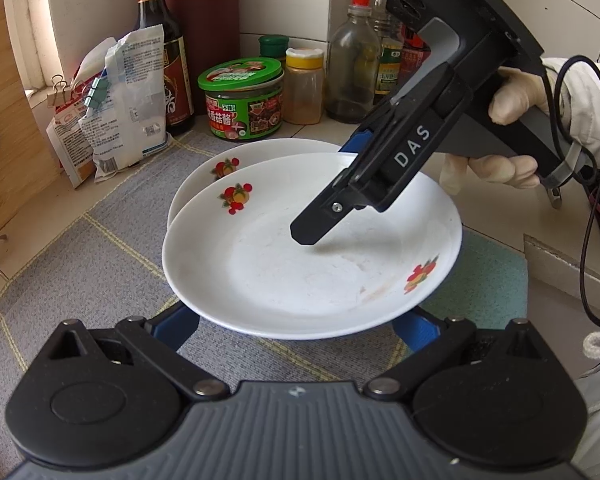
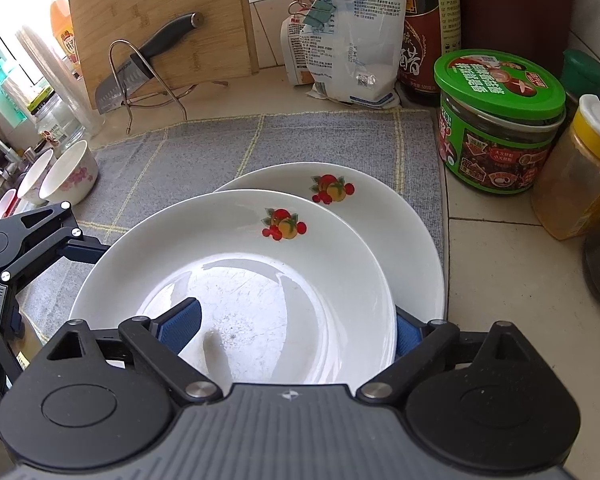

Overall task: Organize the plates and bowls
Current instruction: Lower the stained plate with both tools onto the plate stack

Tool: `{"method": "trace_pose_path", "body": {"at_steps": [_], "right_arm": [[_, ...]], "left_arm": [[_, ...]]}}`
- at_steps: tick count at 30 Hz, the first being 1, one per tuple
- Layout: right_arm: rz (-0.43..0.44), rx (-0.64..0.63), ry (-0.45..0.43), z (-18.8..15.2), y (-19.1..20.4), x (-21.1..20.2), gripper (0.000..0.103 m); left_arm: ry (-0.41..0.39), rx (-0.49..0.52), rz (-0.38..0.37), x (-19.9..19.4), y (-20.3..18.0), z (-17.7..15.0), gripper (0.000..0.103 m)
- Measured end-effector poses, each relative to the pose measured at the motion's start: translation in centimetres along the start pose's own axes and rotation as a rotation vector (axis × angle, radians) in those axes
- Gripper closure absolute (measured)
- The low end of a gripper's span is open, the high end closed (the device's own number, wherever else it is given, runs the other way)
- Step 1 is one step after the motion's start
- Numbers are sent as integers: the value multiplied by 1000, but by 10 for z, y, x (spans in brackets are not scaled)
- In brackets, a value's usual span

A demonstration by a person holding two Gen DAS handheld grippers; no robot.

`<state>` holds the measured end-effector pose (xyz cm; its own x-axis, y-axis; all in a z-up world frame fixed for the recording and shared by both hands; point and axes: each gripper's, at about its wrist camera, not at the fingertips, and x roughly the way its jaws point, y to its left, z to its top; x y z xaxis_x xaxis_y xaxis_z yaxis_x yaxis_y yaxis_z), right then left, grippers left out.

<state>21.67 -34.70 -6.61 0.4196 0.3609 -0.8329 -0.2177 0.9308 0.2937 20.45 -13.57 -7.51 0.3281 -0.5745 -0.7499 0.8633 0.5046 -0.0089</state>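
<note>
A grey checked mat [image 1: 80, 280] spreads beneath both claws and runs on ahead of them. On it, directly under the claws, sit two white plates with fruit prints: the upper plate [image 1: 284, 280] rests on the lower plate [image 2: 400, 232], shifted off it so that the lower one's far edge shows beyond the right claw. The right claw [image 2: 294, 334], held by a gloved hand [image 1: 516, 96], is released: its jaws stand wide astride the upper plate's rim, one blue pad over the bowl of the plate and the other outside the rim, neither pressing. The left claw [image 1: 296, 326] is also spread wide and unclenched, at the opposite edge of the same plate; its fingertips pass out of sight beneath the rim, and I cannot tell whether they touch it. Ahead and left of the right claw a bamboo cutting board [image 2: 160, 28] leans upright, with a white bag [image 2: 352, 40] straight ahead. Ahead and right stands a green-lidded jar [image 2: 500, 120]. Far left of the right claw are two small flowered bowls [image 2: 70, 178], and a knife [image 2: 140, 68] rests against the board.
</note>
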Motion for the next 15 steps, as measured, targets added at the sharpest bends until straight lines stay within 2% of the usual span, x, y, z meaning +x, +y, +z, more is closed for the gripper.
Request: {"method": "trace_pose_path", "body": {"at_steps": [15], "right_arm": [[-29, 39, 4, -7, 1, -12, 3]], "left_arm": [[-7, 20, -10, 0, 2, 1, 1]]}}
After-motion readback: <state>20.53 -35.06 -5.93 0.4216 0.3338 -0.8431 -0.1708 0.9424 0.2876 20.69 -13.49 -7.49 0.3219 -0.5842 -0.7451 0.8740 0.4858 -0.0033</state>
